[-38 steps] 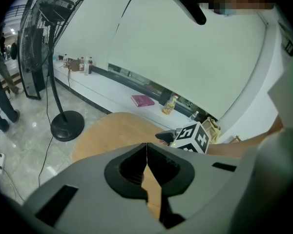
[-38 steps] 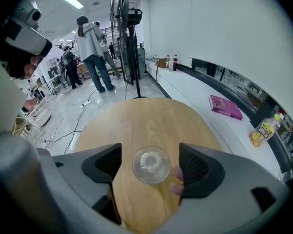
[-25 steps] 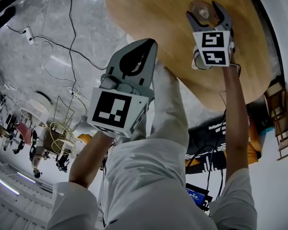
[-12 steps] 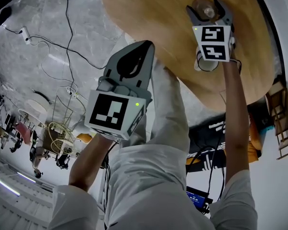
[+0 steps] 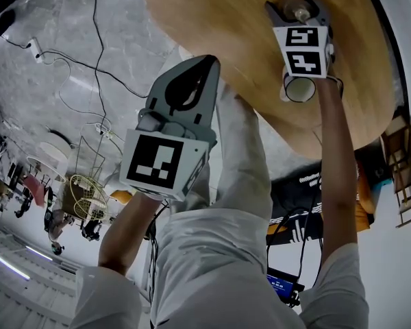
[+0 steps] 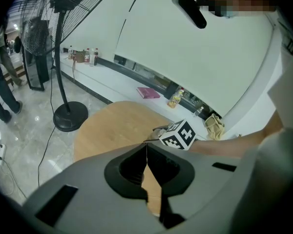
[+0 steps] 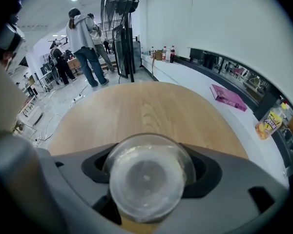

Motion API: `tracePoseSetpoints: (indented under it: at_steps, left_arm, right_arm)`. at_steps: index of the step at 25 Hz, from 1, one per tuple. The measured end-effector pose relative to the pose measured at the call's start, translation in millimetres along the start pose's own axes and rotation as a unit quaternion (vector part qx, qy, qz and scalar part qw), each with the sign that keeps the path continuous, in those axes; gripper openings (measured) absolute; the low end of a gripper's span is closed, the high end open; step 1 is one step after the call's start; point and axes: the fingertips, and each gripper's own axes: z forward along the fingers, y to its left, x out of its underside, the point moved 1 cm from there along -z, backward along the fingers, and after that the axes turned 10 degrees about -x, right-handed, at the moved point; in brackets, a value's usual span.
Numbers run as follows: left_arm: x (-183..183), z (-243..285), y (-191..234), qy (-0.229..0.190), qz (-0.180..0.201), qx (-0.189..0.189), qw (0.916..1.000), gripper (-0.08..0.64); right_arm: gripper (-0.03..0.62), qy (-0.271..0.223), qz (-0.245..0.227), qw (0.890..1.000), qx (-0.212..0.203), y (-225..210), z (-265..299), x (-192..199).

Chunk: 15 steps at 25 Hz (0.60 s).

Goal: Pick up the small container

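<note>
The small container (image 7: 145, 179) is a clear round plastic tub. It sits between the jaws of my right gripper (image 7: 149, 167), touching both, with the jaws closed against its sides. In the head view the container (image 5: 294, 9) shows at the top, in the right gripper (image 5: 292, 4), over the round wooden table (image 5: 226, 19). My left gripper (image 5: 204, 64) hangs off the table's near edge, in front of the person's white sleeve. Its jaws meet at the tips in the left gripper view (image 6: 146, 147), and nothing is between them.
The wooden table (image 7: 146, 106) is bare beyond the container. A pink book (image 7: 228, 97) and a yellow packet (image 7: 267, 123) lie on the white ledge behind. A standing fan's base (image 6: 68, 116) and cables (image 5: 89, 67) are on the floor. People (image 7: 83, 33) stand farther off.
My right gripper has moved a little farther over the table and its jaws have closed in on the container. The left gripper has barely moved.
</note>
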Motion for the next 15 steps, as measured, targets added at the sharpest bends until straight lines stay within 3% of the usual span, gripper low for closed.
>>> tracePoseSetpoints:
  at_steps: [6,15]
  left_arm:
    - [9.9,3.1,3.8,-0.001,-0.001,-0.002,1.0,0.02]
    - [5.7,-5.2,2.1,-0.007,0.003,-0.001,1.0,0.02]
  right_arm:
    - [0.346,-0.011,-0.002,1.0,0.004,3.6,8.0,7.2]
    - [0.345,-0.029,-0.021,0.999,0.003,5.2,4.1,-14.8]
